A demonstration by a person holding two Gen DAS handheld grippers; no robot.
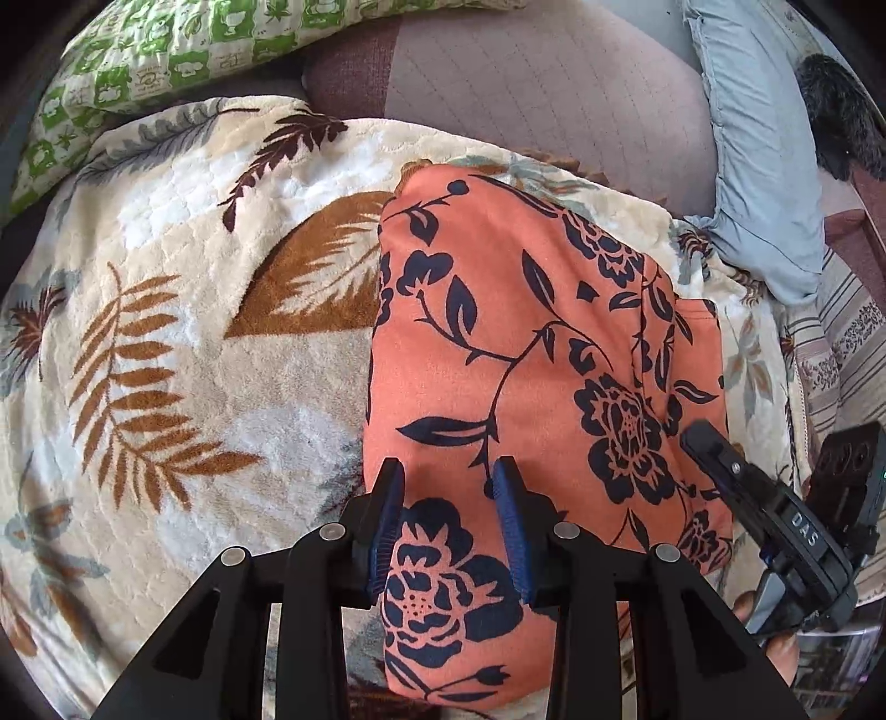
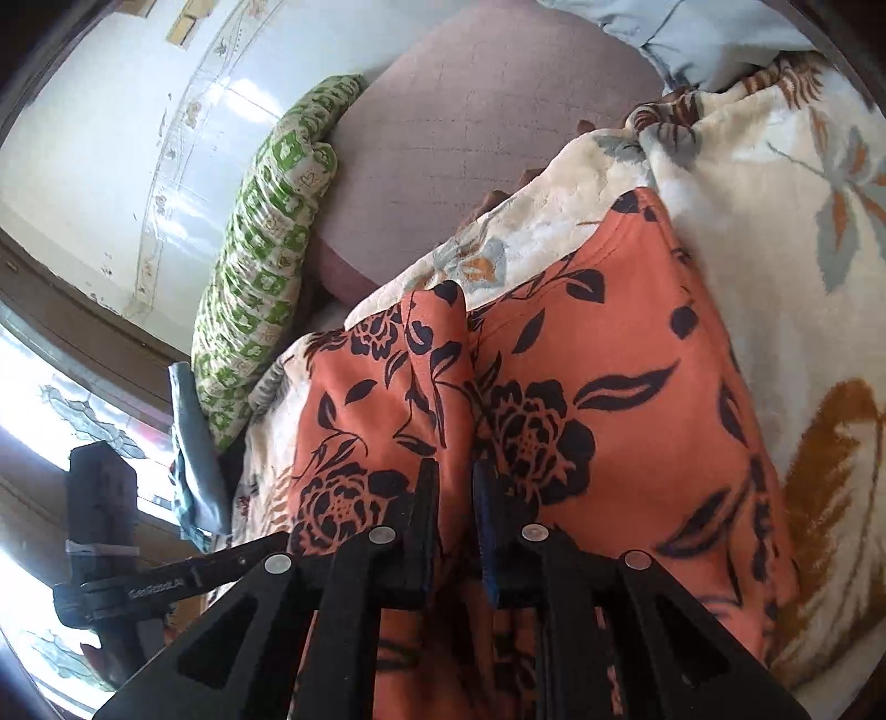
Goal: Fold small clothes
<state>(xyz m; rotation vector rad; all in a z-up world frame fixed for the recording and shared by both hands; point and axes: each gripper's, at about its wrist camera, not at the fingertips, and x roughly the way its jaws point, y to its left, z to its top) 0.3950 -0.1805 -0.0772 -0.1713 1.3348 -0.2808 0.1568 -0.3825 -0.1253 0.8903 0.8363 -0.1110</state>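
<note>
An orange garment with a navy flower print (image 1: 526, 332) lies folded on a cream leaf-patterned blanket (image 1: 194, 332). My left gripper (image 1: 448, 471) points down over the garment's near end. Its blue pads stand apart, and flat cloth shows between them. In the left wrist view, my right gripper (image 1: 703, 437) reaches in over the garment's right edge. In the right wrist view the garment (image 2: 609, 332) has a raised fold running away from my right gripper (image 2: 455, 471). The jaws there leave a slim gap with that fold in it. I do not see the pads pressing the cloth.
A green-and-white patterned pillow (image 1: 166, 50) and a mauve quilted cushion (image 1: 526, 83) lie beyond the blanket. A pale blue cloth (image 1: 764, 166) sits at the far right. Fingers of a hand (image 1: 775, 648) show under the right gripper. A tiled wall (image 2: 111, 138) stands to one side.
</note>
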